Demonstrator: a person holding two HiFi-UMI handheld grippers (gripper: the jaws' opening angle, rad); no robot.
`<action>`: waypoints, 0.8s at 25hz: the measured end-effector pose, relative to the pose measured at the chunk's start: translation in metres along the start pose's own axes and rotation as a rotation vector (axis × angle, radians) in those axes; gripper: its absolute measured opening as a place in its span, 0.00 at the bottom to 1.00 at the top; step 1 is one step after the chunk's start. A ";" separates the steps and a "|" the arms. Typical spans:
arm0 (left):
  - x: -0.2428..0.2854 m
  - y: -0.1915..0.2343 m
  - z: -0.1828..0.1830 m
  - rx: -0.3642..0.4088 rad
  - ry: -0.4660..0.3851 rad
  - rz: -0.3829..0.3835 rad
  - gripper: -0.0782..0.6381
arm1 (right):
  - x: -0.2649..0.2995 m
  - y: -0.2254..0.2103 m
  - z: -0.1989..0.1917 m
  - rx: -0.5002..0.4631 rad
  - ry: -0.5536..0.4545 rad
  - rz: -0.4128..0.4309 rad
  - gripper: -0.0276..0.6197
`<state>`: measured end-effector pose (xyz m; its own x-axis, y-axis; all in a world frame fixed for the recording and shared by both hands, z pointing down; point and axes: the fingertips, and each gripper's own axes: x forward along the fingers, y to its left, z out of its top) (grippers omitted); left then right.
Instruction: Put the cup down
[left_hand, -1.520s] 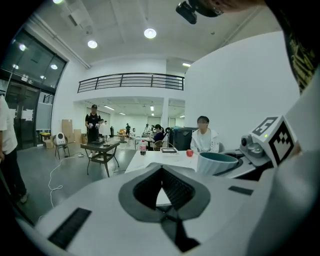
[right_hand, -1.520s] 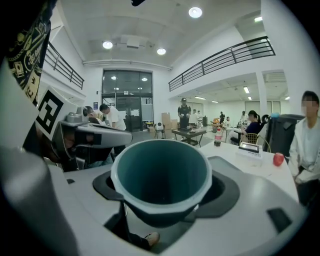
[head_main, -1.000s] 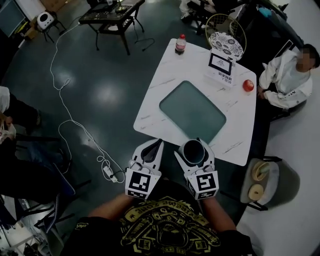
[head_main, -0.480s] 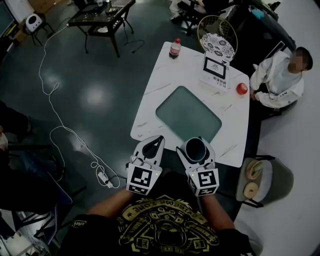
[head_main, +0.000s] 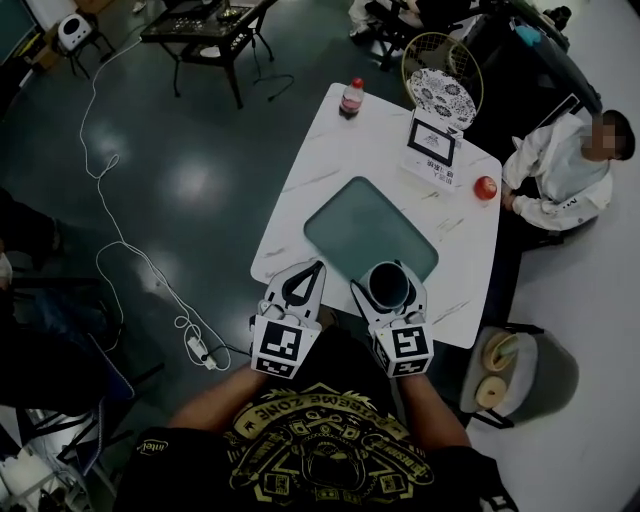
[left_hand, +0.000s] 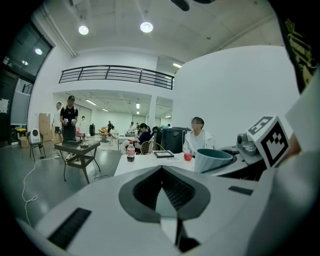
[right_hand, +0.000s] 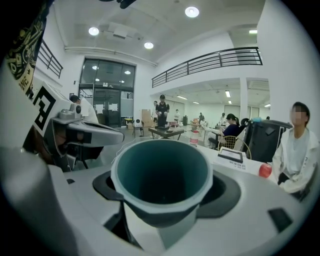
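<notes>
I am gripping the cup (right_hand: 159, 175) upright in my right tool (head_main: 389, 292), at lower centre of the head view, over the white surface's (head_main: 340, 150) near edge. My left tool (head_main: 312, 275) is hovering closed and empty, just left of it.

Bottle (head_main: 351, 97), framed sign (head_main: 436, 143), small red object (head_main: 485, 187) on white table (head_main: 340, 150)

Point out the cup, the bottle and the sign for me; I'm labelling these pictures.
cup (right_hand: 160, 175): right gripper view, on its dark inner wall.
bottle (head_main: 351, 98): head view, on its body below the red cap.
sign (head_main: 437, 143): head view, on its dark front panel.
</notes>
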<state>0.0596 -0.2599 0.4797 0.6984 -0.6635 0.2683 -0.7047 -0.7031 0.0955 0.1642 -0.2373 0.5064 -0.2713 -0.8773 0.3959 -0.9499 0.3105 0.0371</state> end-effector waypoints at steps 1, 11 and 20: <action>0.005 0.000 0.001 -0.002 0.003 0.007 0.12 | 0.004 -0.003 0.001 -0.004 0.002 0.009 0.63; 0.059 -0.007 -0.007 -0.017 0.050 0.084 0.12 | 0.046 -0.042 -0.008 -0.019 0.011 0.094 0.63; 0.094 -0.008 -0.028 -0.038 0.106 0.168 0.12 | 0.076 -0.060 -0.030 -0.031 0.004 0.198 0.63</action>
<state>0.1275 -0.3094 0.5306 0.5549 -0.7386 0.3828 -0.8158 -0.5732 0.0769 0.2054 -0.3119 0.5621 -0.4513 -0.7965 0.4023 -0.8729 0.4876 -0.0139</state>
